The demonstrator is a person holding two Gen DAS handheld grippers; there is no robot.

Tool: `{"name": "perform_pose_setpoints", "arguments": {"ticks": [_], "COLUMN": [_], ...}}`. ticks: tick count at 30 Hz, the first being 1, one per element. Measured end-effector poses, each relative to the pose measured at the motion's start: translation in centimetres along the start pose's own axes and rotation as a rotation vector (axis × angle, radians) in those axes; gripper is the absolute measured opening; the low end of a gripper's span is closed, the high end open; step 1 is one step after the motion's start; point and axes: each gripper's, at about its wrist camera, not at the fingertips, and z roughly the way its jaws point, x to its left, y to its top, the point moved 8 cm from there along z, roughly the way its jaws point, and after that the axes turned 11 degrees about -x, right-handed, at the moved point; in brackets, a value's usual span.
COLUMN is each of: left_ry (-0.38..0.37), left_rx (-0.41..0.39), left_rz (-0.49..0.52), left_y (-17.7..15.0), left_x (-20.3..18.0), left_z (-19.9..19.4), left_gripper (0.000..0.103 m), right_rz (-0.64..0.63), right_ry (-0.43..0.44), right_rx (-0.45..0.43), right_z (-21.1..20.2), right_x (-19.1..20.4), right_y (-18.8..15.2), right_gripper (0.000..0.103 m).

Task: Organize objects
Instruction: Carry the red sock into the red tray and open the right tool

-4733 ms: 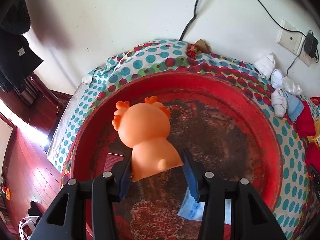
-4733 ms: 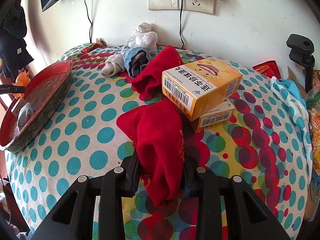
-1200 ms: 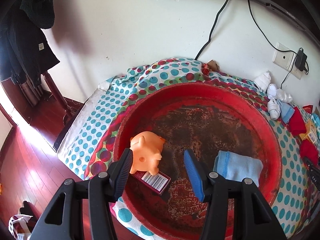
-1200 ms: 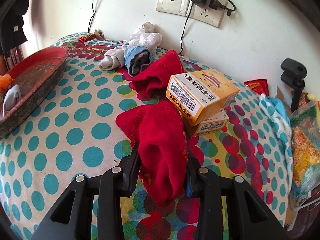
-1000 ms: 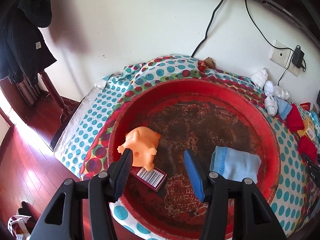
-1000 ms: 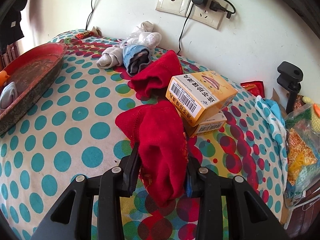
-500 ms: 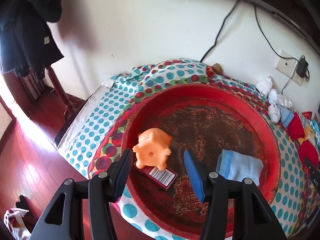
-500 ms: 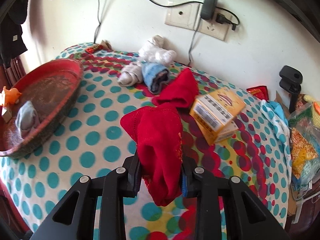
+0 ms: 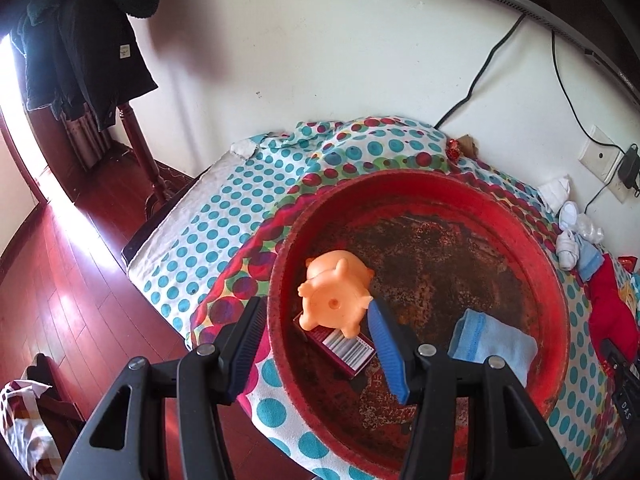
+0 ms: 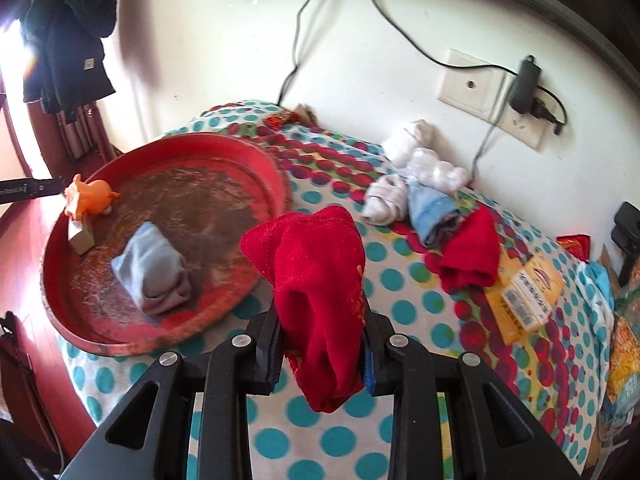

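My right gripper [image 10: 320,344] is shut on a red sock [image 10: 316,280] and holds it in the air beside the red basin [image 10: 256,160]. In the basin lie an orange toy pig [image 10: 88,196], a small box [image 10: 80,236] and a folded light blue sock [image 10: 152,272]. My left gripper [image 9: 316,340] is open and empty above the basin's [image 9: 460,196] near rim, with the pig [image 9: 336,296] lying on the barcoded box [image 9: 344,348] just beyond its fingertips. The blue sock [image 9: 492,344] lies to the right.
On the dotted cloth [image 10: 400,272] lie white socks [image 10: 416,160], a blue sock [image 10: 432,212], another red sock [image 10: 472,252] and yellow boxes [image 10: 524,292]. Wall sockets with a charger [image 10: 520,88] are behind. The table edge and red wooden floor [image 9: 60,280] lie left.
My right gripper has lifted the red sock off the cloth and carried it left toward the basin. My left gripper has drawn back from the pig, which it had let go of in the basin.
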Motion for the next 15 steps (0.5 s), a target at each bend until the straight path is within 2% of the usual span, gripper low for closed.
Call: {"name": "perform_pose_setpoints", "arguments": {"ticks": [6, 15], "left_ry": [0.007, 0.023], "left_rx": [-0.005, 0.017], "left_rz": [-0.030, -0.049], "left_y": [0.4, 0.2], "left_x": [0.7, 1.3], "left_z": [-0.6, -0.4], "left_gripper": [0.055, 0.055], "right_rz": [-0.033, -0.051], "right_ry": [0.054, 0.109], "right_rx": [0.010, 0.016], "right_z": [0.8, 0.4], "right_x": [3.6, 4.7], "right_y": [1.3, 1.0], "right_gripper": [0.028, 0.029]}}
